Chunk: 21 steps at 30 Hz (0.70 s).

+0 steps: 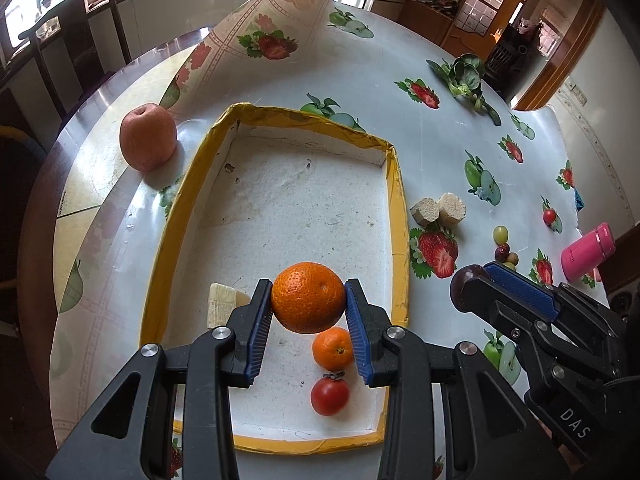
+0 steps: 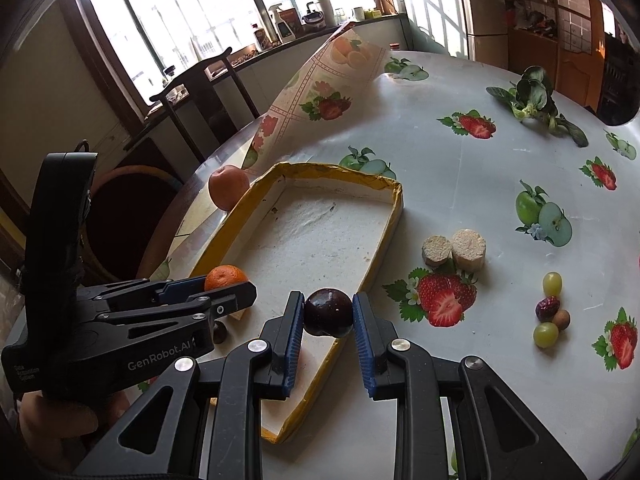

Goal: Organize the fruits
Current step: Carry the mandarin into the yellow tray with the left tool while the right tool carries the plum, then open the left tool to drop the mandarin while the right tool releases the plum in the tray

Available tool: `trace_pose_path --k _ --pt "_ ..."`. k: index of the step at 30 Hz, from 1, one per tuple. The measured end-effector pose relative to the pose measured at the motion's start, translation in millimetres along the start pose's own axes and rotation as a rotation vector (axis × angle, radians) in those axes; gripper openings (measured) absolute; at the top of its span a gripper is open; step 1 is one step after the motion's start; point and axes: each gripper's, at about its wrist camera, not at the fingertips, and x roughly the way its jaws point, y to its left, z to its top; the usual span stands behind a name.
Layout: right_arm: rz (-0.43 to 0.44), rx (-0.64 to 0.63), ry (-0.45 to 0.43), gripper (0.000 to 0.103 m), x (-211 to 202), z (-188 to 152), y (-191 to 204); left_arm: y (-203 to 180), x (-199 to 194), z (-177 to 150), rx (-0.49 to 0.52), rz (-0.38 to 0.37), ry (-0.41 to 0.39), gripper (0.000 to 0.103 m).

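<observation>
Blue-padded left gripper (image 1: 308,300) clamped on a large orange (image 1: 308,297), pads pressing both its sides; orange held above the near part of the yellow-rimmed tray (image 1: 394,216); just below and nearer than the held orange a small mandarin (image 1: 333,348) lies on the tray floor, a tomato (image 1: 329,395) nearer still; pale wedge of fruit (image 1: 222,309) on the tray floor just left of the left finger; reddish apple (image 1: 148,137) on the table (image 1: 420,128) far ahead-left of this gripper, outside the tray, beside the folded-up tablecloth edge.

Right gripper (image 2: 328,312) closed on a dark plum (image 2: 328,312), jaws narrow, pads touching both sides; plum held over the tray's near right rim; two cut pale cylinders (image 2: 454,250) ahead-right of it on the table; further right a cluster of green grapes (image 2: 552,283), a dark date-like fruit (image 2: 547,308) and a small brown one (image 2: 561,319); leafy green vegetable (image 2: 530,100) far ahead-right; pink container (image 1: 586,252) right of the right gripper in the left wrist view.
</observation>
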Motion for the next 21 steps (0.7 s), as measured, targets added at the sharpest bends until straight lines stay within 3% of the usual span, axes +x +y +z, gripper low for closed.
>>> trace_pose_path --k 11,21 --pt "0.017 -0.05 0.06 0.025 48 16 21 30 27 31 -0.054 0.028 0.02 0.034" --pt "0.009 -0.106 0.151 0.025 96 2 31 33 64 25 -0.042 0.052 0.082 0.034"
